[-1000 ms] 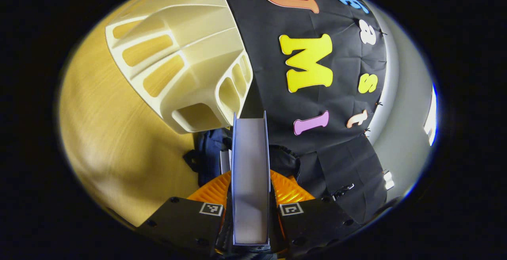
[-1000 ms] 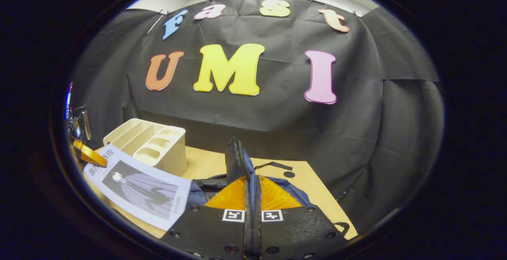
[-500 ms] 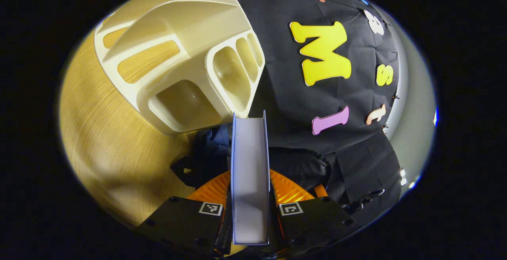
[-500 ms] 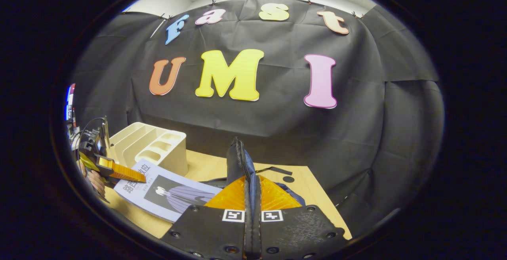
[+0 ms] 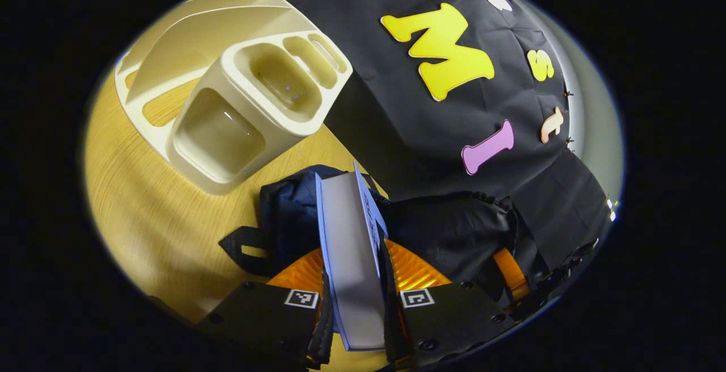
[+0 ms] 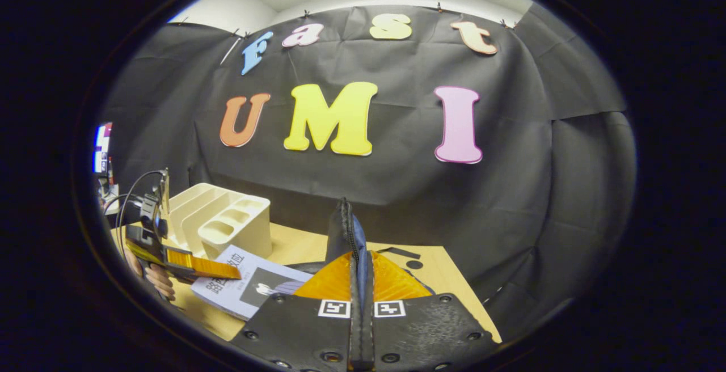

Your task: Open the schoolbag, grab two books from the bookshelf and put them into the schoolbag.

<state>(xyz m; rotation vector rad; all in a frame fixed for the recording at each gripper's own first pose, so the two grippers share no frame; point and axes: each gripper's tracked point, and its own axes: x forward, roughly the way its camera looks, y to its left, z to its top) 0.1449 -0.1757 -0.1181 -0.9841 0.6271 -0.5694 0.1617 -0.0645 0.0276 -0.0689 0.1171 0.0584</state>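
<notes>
Left gripper clamped on book, page edge facing camera, lower centre over dark schoolbag, cream bookshelf upper left, right gripper pinched tight on schoolbag's zipper edge, right gripper view showed book cover, hand lower left.

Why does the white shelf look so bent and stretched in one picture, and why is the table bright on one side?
In the left gripper view the fisheye lens bulges the bookshelf and curves its straight edges; the table glows bright at its left side and sits in shadow by the schoolbag. In the right gripper view the bookshelf sits farther off, so it looks less warped.
</notes>
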